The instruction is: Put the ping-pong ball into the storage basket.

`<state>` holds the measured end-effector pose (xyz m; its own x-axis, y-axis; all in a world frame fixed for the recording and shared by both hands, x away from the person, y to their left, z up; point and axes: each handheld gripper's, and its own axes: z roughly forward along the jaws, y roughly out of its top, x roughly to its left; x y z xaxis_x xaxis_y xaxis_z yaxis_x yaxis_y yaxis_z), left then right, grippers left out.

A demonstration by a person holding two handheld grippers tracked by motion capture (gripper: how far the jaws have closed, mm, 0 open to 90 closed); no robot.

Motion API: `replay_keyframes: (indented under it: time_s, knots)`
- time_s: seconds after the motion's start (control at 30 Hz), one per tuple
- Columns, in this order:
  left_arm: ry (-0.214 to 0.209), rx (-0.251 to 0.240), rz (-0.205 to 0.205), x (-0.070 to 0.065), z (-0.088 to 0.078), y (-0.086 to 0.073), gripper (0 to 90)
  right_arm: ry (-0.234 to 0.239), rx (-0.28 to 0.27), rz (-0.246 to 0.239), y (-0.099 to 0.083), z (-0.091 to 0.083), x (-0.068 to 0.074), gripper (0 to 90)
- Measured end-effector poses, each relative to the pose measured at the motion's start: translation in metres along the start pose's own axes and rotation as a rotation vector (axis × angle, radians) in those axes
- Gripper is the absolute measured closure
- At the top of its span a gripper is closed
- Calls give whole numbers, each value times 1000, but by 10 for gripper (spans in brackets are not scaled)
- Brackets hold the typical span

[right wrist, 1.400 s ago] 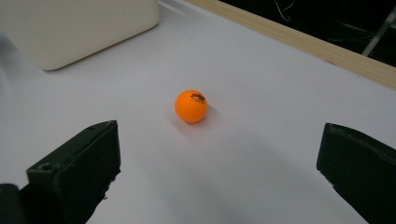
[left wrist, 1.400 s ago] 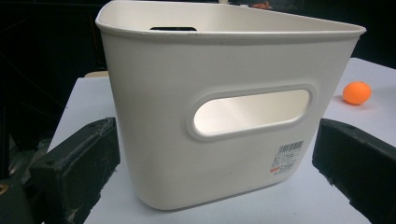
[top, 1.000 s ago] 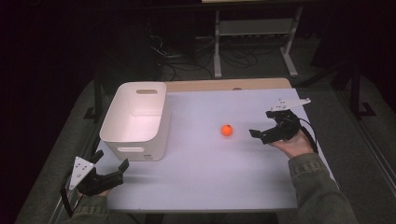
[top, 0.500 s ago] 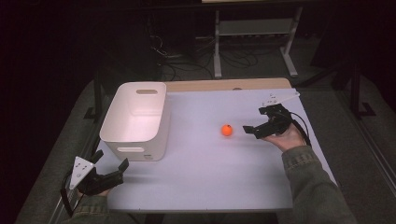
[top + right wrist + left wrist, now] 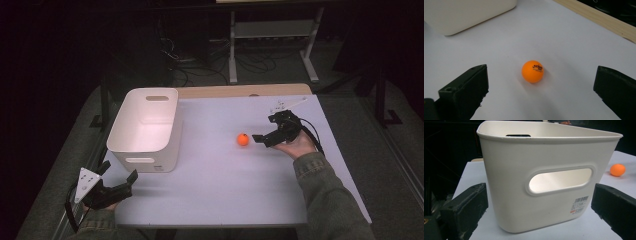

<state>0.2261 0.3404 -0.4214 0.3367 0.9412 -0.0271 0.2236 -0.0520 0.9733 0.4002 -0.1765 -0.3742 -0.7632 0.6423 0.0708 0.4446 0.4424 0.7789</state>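
Now right gripper [image 5: 259, 138] level, jaws spread toward orange ball [image 5: 243, 140], left gripper [image 5: 119, 176] spread, facing white bin [image 5: 145, 125].

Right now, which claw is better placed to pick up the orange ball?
The right claw. It is open, points at the orange ball and is close to it; the ball lies between its jaws' line. The left claw sits at the near table edge, facing the white bin.

A lab — cables [image 5: 200, 60], metal rack [image 5: 272, 35], dark floor.
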Motion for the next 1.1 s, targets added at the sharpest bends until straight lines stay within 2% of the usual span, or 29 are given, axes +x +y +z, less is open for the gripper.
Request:
replay_keyframes:
  time_s: [0.5,1.1]
  knots:
    - [-4,2,2,0,0,0,3,29,37,-31,11,18,0,0]
    - [-3,2,5,-1,0,0,3,56,93,-26,12,48,-6,0]
